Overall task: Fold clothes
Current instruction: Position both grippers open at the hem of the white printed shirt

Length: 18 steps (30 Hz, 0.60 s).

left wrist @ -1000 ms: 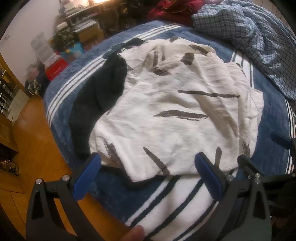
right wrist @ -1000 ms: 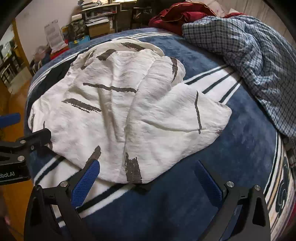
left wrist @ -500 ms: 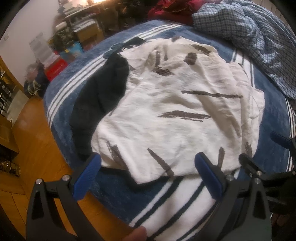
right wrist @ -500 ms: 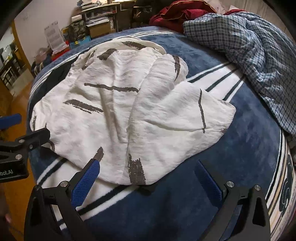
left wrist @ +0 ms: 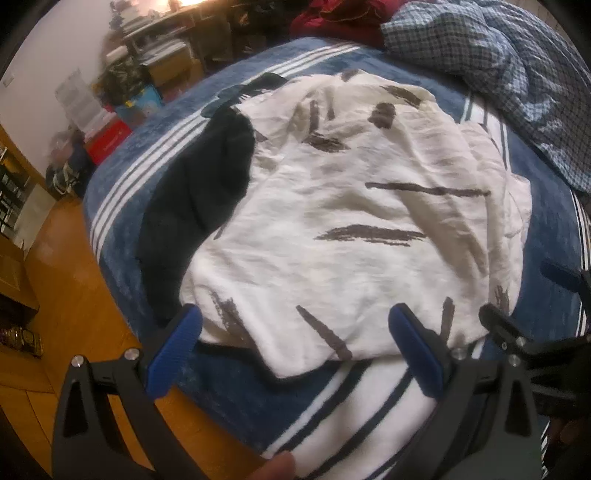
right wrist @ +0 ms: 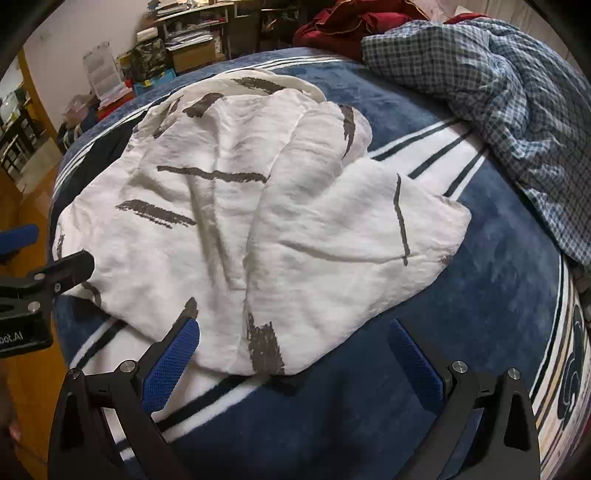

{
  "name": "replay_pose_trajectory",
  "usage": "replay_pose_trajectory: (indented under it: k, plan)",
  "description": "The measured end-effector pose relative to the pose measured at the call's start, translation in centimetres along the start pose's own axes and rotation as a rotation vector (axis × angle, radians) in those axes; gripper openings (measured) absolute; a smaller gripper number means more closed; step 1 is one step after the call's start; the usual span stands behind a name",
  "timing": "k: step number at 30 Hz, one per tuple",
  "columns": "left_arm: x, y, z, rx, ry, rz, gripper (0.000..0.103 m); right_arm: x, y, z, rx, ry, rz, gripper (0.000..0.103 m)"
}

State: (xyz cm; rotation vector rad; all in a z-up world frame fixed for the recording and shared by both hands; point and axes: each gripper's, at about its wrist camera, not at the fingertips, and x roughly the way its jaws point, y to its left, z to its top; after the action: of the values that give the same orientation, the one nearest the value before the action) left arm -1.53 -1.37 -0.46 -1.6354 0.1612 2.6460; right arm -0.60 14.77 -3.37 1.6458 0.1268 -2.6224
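A white garment with dark brush-stroke marks (left wrist: 354,236) (right wrist: 258,221) lies crumpled on a blue striped blanket (left wrist: 236,391) (right wrist: 480,332) covering the bed. A black garment (left wrist: 199,206) lies partly under its left side. My left gripper (left wrist: 295,339) is open, and its blue pads straddle the garment's near hem just above the cloth. My right gripper (right wrist: 291,350) is open too, over the near hem further right, with nothing between its fingers. Each gripper shows at the edge of the other's view, the right gripper (left wrist: 517,339) and the left gripper (right wrist: 40,280).
A blue checked quilt (right wrist: 498,110) and a red cloth heap (right wrist: 362,26) lie at the far right of the bed. Wooden floor (left wrist: 59,295) runs along the bed's left edge. Cluttered desks and boxes (right wrist: 184,48) stand by the far wall.
Both grippers have crept slightly forward toward the white garment's near hem. Both stay open and the clothes lie as before.
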Motion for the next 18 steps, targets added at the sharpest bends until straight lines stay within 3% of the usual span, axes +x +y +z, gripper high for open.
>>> replay_pose_trajectory:
  k: [18]
  plan:
    - [1.2, 0.0, 0.5, 0.006, -0.001, 0.005, 0.101, 1.5, -0.6, 0.9, 0.007, 0.043, 0.039, 0.102]
